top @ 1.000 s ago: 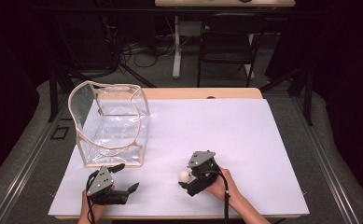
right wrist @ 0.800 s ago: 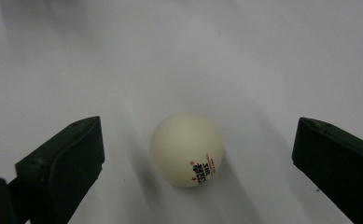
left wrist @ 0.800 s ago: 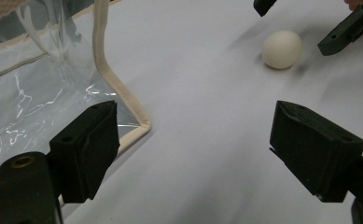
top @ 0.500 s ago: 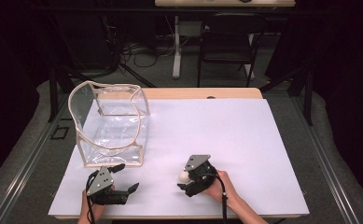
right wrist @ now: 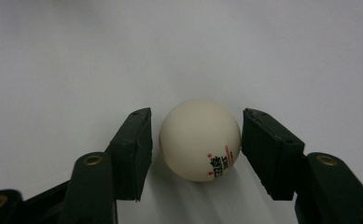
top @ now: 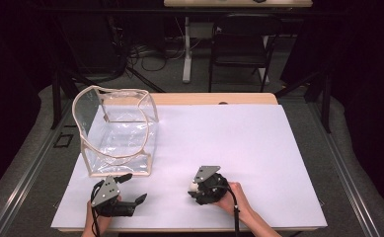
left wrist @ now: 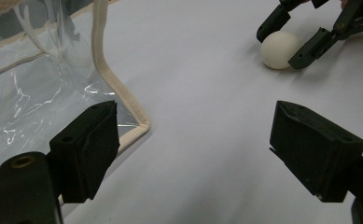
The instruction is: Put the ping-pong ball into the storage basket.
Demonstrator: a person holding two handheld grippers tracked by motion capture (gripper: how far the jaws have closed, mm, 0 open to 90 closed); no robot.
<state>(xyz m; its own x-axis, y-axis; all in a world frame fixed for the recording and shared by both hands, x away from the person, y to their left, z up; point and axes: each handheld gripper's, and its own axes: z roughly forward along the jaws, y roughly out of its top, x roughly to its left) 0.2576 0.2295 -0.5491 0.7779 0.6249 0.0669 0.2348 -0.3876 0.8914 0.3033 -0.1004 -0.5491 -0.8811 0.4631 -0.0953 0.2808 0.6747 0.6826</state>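
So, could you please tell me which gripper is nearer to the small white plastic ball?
Right. The right gripper has the small white plastic ball between its fingers, which have just been closing. The left gripper sits apart, beside the clear plastic bag.

Blk grippers (top: 195, 189), grey tri plates, cables.

Dark room, grey floor (top: 26, 163), black chair (top: 239, 47), cables (top: 145, 52), white-legged desk (top: 186, 49) behind.
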